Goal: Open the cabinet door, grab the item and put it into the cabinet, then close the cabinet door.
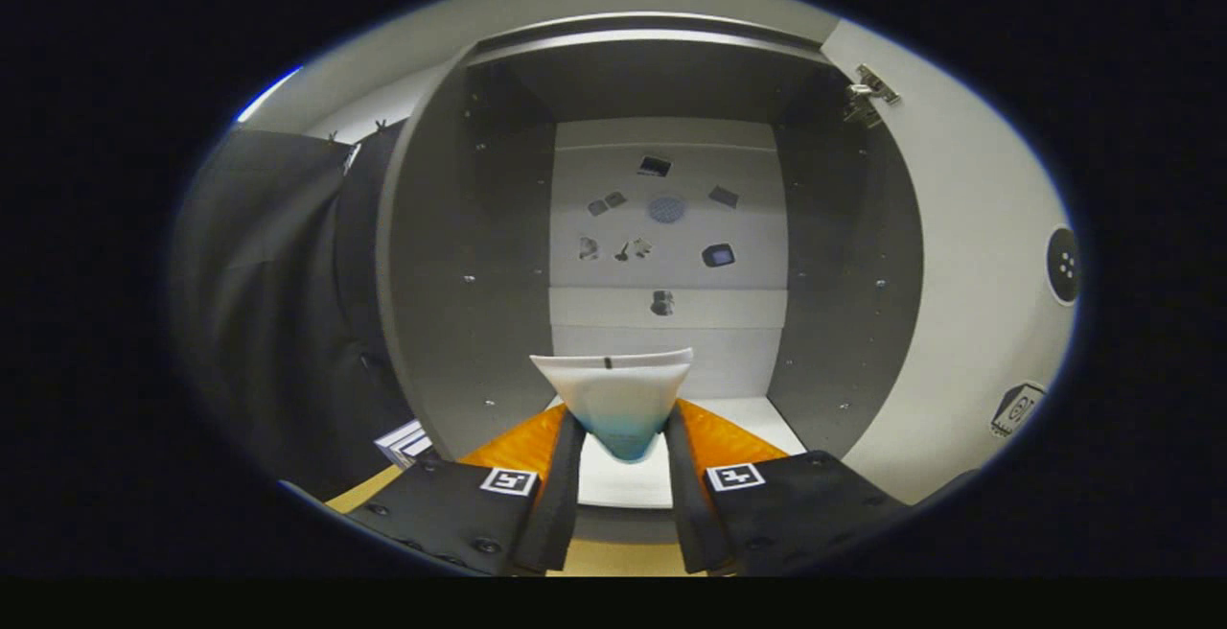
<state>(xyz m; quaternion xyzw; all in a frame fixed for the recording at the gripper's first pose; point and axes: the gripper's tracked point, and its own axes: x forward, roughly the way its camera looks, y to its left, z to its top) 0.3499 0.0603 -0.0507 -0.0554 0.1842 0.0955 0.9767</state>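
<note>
From my seat at the remote station I see the gripper (623,442) clenched on the item (618,399), a soft white piece that tapers down to a blue tip; both fingers (561,485) press against that narrow lower end, and the wide white top edge fans out above them. The item hangs at the mouth of the open cabinet (661,226), just over the front edge of its white floor (738,418), so it is at the threshold and not resting on anything I can make out. Beyond the fingers the cabinet interior runs back between two dark grey side walls to a pale back panel (666,255), which carries a scatter of small dark shapes too blurred for me to identify. The cabinet door (968,255) stands swung wide on the right side, its pale inner face toward me, with a metal hinge (870,92) at its upper corner. Dark cloth (278,303) hangs beside the cabinet's left wall.
</note>
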